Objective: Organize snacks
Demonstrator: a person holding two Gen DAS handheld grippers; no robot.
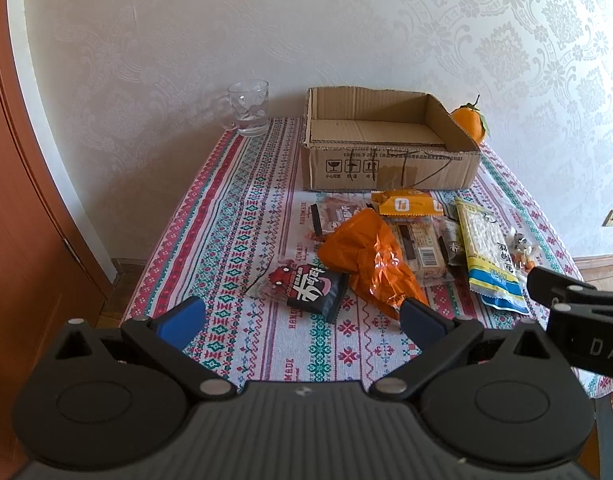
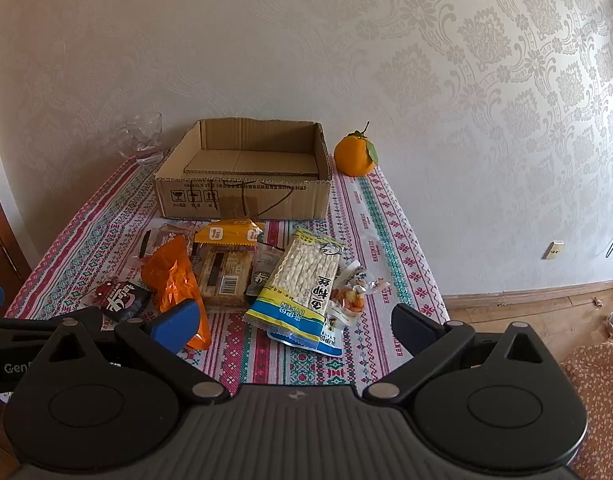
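- Blue-padded fingers (image 1: pixel 182 320) of the left gripper (image 1: pixel 302 318) are standing wide apart and holding nothing, hovering near the black packet (image 1: pixel 316 292) and crinkled orange bag (image 1: pixel 370 258).
- Right gripper (image 2: pixel 302 322) is likewise spread open and empty, poised above the yellow-and-blue noodle bag (image 2: pixel 302 284), probably lining up a first pick.
- Snacks are lying heaped and overlapping on the patterned tablecloth (image 1: pixel 226 216), just in front of the cardboard box (image 2: pixel 242 196), which is sitting empty, seemingly as their destination.
- Overlaps are complicating any clean grasp; the box's front wall needs clearing.
- Glass mug (image 1: pixel 248 108) and orange fruit (image 2: pixel 354 154) are flanking the box, out of the path.
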